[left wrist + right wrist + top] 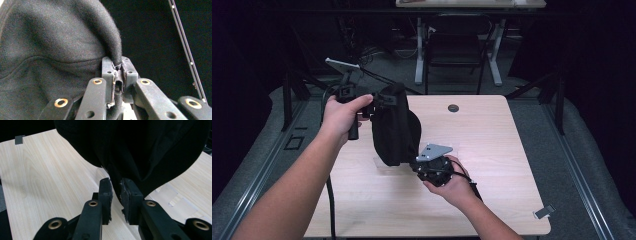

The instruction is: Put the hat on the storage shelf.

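Note:
A black cloth (392, 125) hangs upright over the middle of the wooden table (502, 150). My left gripper (379, 100) is held high at the cloth's upper left and is shut on its top edge. In the left gripper view the jaws (117, 65) pinch a thick folded hem of the cloth (50, 45). My right gripper (417, 161) is low, at the cloth's bottom right corner. In the right gripper view it (116, 187) stands slightly open, and a low fold of the cloth (150, 145) dips between its fingertips.
A small grey tag (543, 212) lies near the table's front right corner. A dark round grommet (453, 108) sits near the far edge. Clear tape marks (175, 200) are stuck to the wood under the cloth. A dark chair (454, 50) stands beyond the table.

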